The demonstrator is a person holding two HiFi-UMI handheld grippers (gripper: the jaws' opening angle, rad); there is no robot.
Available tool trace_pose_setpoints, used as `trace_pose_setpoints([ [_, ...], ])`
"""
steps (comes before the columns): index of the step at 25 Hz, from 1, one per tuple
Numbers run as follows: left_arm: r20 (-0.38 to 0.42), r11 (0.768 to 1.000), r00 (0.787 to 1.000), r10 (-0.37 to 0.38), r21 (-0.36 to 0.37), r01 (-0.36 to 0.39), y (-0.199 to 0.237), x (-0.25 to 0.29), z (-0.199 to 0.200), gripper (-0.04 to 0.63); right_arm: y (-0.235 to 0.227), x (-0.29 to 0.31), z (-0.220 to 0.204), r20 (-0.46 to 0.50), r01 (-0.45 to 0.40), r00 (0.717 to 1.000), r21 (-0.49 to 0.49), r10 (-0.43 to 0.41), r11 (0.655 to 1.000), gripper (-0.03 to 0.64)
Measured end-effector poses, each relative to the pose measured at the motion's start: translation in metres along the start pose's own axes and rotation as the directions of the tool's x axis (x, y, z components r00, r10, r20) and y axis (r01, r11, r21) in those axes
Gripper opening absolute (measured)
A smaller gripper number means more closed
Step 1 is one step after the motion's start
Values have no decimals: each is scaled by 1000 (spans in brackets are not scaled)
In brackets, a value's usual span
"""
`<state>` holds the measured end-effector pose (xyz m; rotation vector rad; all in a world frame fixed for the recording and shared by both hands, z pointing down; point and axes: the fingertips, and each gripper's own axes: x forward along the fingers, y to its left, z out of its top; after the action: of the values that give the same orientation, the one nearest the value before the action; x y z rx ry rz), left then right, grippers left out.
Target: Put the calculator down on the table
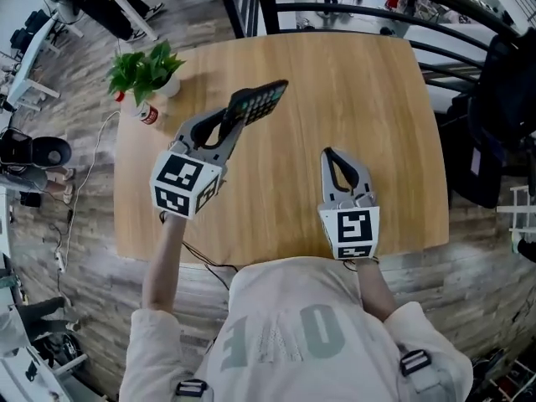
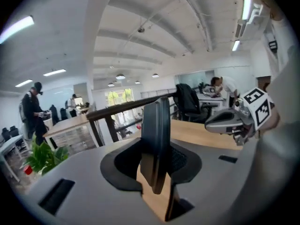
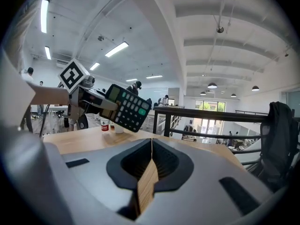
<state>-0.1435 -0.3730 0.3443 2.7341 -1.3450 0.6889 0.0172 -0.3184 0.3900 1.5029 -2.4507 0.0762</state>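
I hold the left hand-held gripper [image 1: 237, 120] clamped on the calculator [image 1: 261, 99], clear above the worktop [image 1: 360, 90], long axis running on past the jaws. The right hand-held gripper [image 1: 335, 157], jaws together and empty, lies well apart.

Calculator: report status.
Left gripper shut on calculator, tilted, off the table. Right gripper shut, empty. Plant and bottle stand aside, left.

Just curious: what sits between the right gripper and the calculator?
Nothing; the head view shows only bare table between right gripper and calculator.
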Motion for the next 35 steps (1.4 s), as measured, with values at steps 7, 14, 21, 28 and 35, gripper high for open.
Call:
trace_pose_setpoints([
  [7,-441,922,858,-265,144,359,-31,38,-73,115,-1,-7,-31,-73,8,997,55,-4,998,20],
  [14,-746,537,381,-545,38,843,-95,35,-129,115,-21,-19,-62,-121,47,992,150,-29,988,20],
  [21,-811,369,49,-583,-211,905,-131,53,-182,115,-30,-11,-84,-177,76,984,223,-36,972,20],
  [28,-741,297,-213,-637,-491,819,-157,71,-205,115,-39,3,-99,-220,82,975,274,-21,958,20],
  [35,-701,272,-309,-642,-585,764,-169,92,-217,116,-46,11,-114,-267,98,963,262,-26,960,20],
])
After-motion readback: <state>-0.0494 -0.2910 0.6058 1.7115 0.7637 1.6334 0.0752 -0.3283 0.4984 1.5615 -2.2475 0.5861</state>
